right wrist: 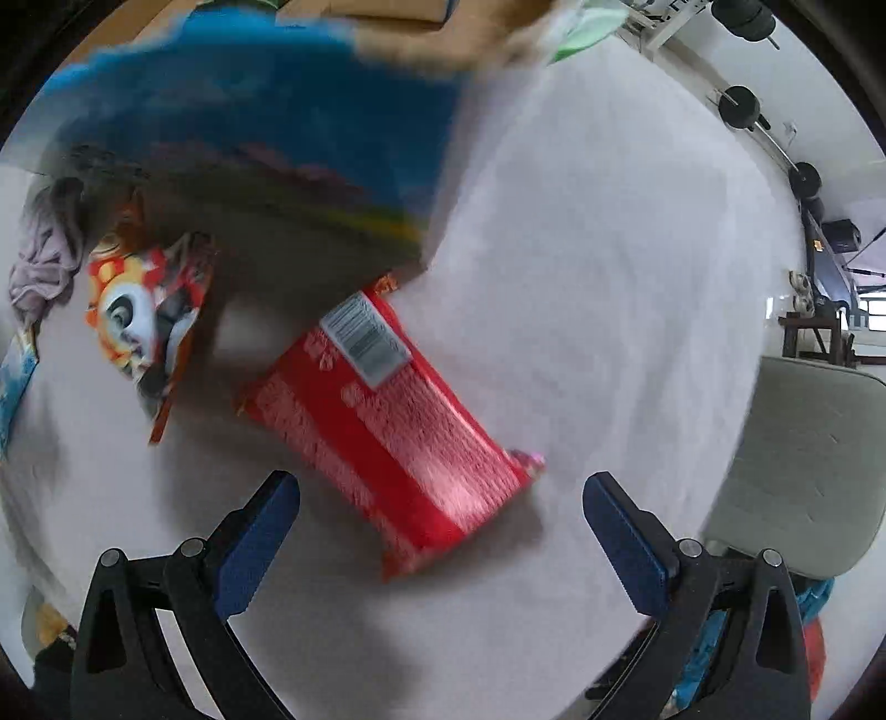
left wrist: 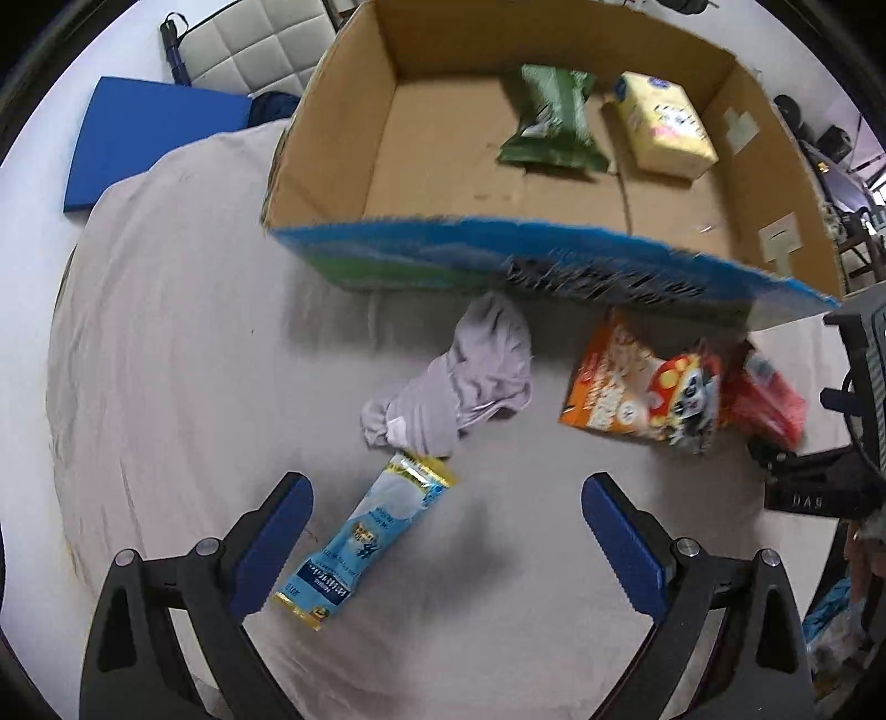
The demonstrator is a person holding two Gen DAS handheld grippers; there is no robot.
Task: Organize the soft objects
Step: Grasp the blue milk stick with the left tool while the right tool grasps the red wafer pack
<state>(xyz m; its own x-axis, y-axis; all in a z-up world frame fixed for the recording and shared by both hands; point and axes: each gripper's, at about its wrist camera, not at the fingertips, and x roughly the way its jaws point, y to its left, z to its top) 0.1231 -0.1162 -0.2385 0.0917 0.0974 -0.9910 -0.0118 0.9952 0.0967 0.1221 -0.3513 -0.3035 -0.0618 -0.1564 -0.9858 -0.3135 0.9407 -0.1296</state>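
Note:
A cardboard box (left wrist: pixel 326 183) with a blue printed front stands on a bed covered by a grey sheet (left wrist: pixel 166 343). A green pack (left wrist: pixel 551 124) and a yellow pack (left wrist: pixel 667 124) lie in it. In front of it lie a crumpled grey cloth (left wrist: pixel 470 382), a light-blue pouch (left wrist: pixel 368 531), an orange panda snack bag (left wrist: pixel 642 382) and a red pack (right wrist: pixel 387 426). My left gripper (left wrist: pixel 446 537) is open above the blue pouch. My right gripper (right wrist: pixel 440 526) is open above the red pack.
A blue folder (left wrist: pixel 144 144) and a white quilted chair (left wrist: pixel 243 50) sit beyond the bed at the left. A grey chair seat (right wrist: pixel 803 465) is at the right of the bed. The right gripper's body (left wrist: pixel 853 432) shows at the left view's right edge.

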